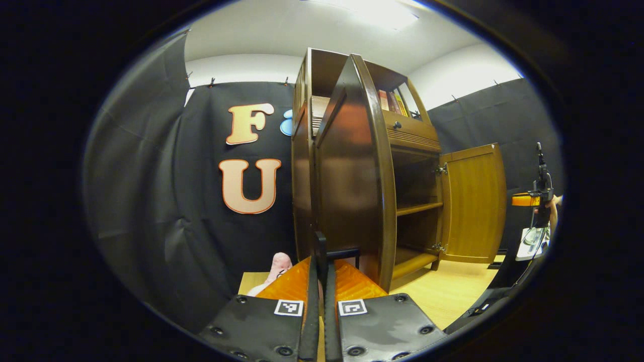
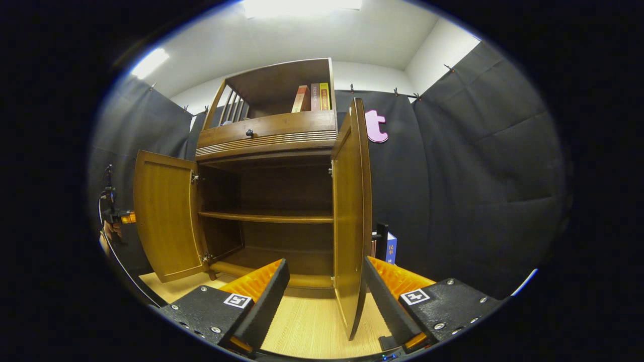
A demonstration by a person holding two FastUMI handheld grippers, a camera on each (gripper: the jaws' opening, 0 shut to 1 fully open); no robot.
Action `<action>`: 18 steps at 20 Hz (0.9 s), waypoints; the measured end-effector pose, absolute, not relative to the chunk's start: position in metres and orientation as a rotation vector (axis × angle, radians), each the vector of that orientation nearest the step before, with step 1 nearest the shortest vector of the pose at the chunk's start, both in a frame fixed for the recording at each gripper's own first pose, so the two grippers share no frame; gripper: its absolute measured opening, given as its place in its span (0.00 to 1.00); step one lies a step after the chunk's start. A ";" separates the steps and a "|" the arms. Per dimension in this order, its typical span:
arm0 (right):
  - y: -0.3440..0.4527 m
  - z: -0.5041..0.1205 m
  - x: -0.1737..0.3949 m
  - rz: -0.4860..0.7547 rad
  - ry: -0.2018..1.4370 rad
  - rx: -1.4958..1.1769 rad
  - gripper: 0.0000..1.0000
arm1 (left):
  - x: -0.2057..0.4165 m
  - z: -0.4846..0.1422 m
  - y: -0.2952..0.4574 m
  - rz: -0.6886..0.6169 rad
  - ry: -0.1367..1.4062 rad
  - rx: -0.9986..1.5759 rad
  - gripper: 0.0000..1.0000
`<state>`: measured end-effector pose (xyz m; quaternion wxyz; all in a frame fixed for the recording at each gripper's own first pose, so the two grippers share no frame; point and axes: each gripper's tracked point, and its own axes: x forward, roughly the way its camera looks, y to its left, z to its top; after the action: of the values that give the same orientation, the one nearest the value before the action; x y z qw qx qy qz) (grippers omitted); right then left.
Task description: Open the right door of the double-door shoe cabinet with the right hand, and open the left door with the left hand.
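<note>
Both doors of shoe cabinet (image 2: 266, 141) swung open. Right gripper (image 2: 326, 281) spread wide, right door (image 2: 350, 211) edge between fingers, untouched. Left gripper (image 1: 320, 281) pinched narrow on dark handle (image 1: 322, 246) at left door (image 1: 352, 171). Books (image 2: 312, 97) on top shelf, spine writing unreadable; blue box (image 2: 391, 247) beside cabinet.

Pink thing (image 1: 278, 265): my left claw (image 1: 322, 281) hides most of it, so I can't tell what it is.
Left door (image 1: 352, 171) handle: hidden behind my claw.
Books (image 2: 312, 97) on top of the cabinet (image 2: 271, 201): too small to read.
Other claw (image 1: 539, 201), right of the cabinet: cut off by the edge.
</note>
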<state>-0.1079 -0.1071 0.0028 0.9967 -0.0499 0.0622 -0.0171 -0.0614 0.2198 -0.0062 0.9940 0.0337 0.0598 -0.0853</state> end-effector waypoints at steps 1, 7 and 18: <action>-0.108 0.003 -0.109 -0.035 0.126 -0.102 0.92 | -0.069 -0.006 0.218 -0.164 0.107 0.100 0.12; -0.114 -0.007 -0.105 -0.035 0.141 -0.128 0.92 | -0.116 0.017 0.227 -0.003 0.068 0.088 0.11; -0.115 -0.010 -0.098 -0.049 0.123 -0.091 0.92 | -0.118 0.054 0.144 0.142 0.016 -0.018 0.20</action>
<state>-0.0983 -0.1150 -0.0103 0.9968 -0.0453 0.0615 -0.0243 -0.1176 0.1437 0.0536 0.9974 -0.0088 0.0080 0.0709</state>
